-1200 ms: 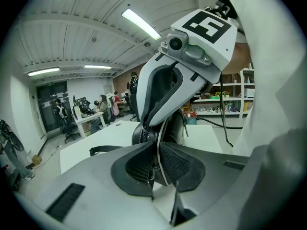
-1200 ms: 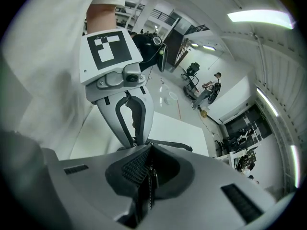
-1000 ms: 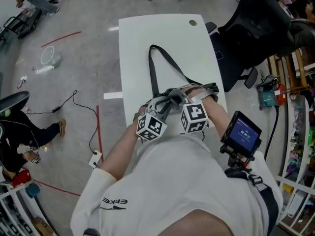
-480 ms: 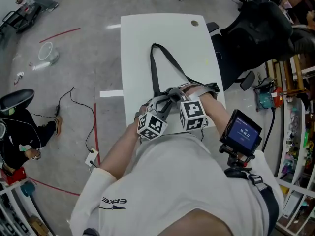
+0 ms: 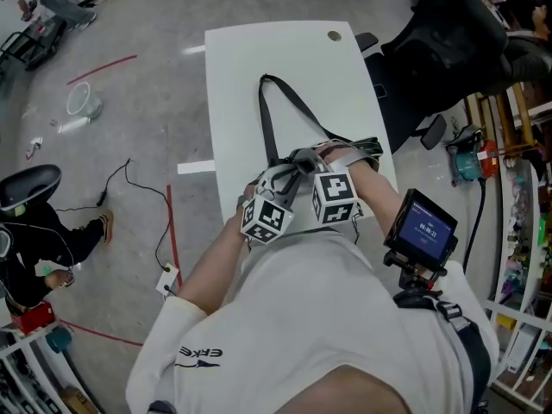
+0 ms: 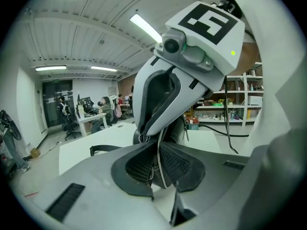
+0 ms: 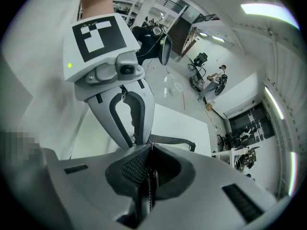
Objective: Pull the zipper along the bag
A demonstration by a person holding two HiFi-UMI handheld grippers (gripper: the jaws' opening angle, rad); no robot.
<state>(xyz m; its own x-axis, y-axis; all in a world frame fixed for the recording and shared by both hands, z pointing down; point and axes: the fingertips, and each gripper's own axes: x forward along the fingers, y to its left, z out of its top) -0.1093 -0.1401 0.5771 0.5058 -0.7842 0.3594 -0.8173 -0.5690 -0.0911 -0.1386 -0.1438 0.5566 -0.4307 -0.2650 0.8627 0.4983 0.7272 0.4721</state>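
Left tongs (image 6: 155,150) are sitting closed, pads pressing on a small metal piece that looks like the zipper pull (image 6: 151,172). Right tongs (image 7: 149,150) are also sitting closed, clamping the zipper strip (image 7: 151,188); its teeth are running down between the pads.

The two are facing each other tip to tip. Each gripper view is showing the other gripper's body and marker cube right above its own jaws.

Bag (image 5: 347,155) is lying at the near end of the white worktop (image 5: 237,67), right side, close to the person's body. The grey fabric is bunching up where the tips are meeting, so the zipper line isn't showing from the head view. Black strap (image 5: 266,115) is looping away from the bag toward the far end of the worktop, lying flat.

Person's white sleeves are filling the bottom of the head view. A small screen (image 5: 422,229) is glowing blue on a mount at chest level, on the right. Black office chair (image 5: 448,46) is standing just off the worktop's right side.
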